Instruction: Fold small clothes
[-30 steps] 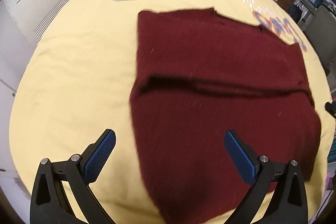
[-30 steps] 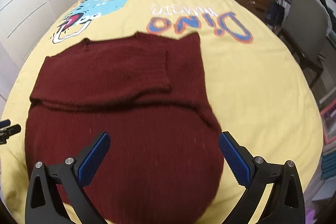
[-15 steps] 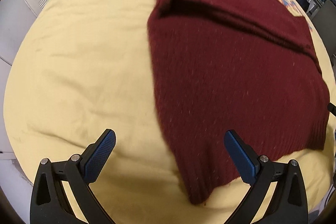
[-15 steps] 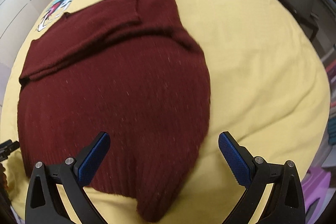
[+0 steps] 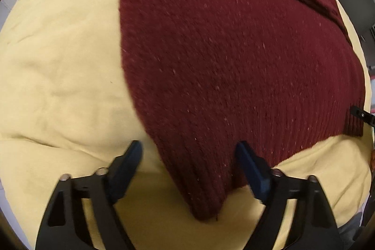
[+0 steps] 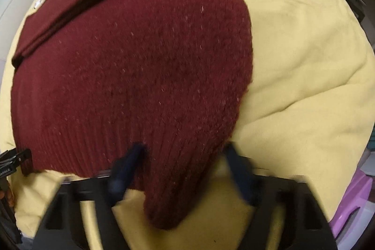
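My left gripper [image 5: 188, 157] and right gripper [image 6: 182, 156] have narrowed since before, jaws not yet closed, each straddling a hem corner of the maroon sweater [image 5: 234, 50]

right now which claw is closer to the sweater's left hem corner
Left. The left claw straddles that corner of the sweater; the right claw straddles the opposite corner.

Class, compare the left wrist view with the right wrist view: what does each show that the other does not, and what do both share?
Only the left wrist view shows the left gripper open around the sweater's near left corner. Only the right wrist view shows the right gripper open around the near right corner, plus a purple box beside the bed. Both show the dark red sweater lying on the yellow bedcover.
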The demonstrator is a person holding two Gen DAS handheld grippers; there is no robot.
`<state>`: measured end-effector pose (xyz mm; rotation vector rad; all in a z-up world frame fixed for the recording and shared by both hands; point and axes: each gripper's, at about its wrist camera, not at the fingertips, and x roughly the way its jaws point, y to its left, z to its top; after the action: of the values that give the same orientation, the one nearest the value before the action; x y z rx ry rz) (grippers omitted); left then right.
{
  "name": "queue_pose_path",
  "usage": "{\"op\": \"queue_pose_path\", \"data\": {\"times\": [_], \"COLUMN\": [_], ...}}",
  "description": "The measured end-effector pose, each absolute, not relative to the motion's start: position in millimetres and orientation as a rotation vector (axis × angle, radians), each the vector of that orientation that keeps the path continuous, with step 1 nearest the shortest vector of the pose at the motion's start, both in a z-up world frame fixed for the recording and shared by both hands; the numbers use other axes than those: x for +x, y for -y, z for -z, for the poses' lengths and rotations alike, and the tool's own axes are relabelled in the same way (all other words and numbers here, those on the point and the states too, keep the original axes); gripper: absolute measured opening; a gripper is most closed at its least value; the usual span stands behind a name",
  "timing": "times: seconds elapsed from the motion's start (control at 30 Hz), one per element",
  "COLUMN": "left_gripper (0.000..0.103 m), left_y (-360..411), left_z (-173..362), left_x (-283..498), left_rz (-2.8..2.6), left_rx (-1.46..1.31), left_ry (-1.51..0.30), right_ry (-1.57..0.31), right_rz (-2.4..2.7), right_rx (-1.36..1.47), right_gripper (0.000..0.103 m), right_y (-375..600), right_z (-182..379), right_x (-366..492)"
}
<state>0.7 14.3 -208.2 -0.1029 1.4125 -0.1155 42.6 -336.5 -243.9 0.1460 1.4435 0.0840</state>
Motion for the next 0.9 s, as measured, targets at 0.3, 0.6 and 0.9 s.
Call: {"op": "queue_pose_path", "data": {"times": [0.3,0.6,0.9], "left_gripper": [0.01,0.009,0.009], "left_y": [2,-7,-29], "left_z": [192,133,76], "left_x": [0,20,67], "left_rz": [0.203,0.214,0.183], "left_rx": [-0.131,-0.204,-0.229], "left_ry": [-1.372,-1.234,-1.107], "right_ry": [-1.445,-1.353,-1.143], "right_rz": [-0.186,-0.276,-0.297], "right_rx": [0.282,0.324,0.36], "right_gripper": [0.014,0.013,0.012], "right_y": [345,352,357], "right_z": [236,191,122], "right_x": [39,55,115]}}
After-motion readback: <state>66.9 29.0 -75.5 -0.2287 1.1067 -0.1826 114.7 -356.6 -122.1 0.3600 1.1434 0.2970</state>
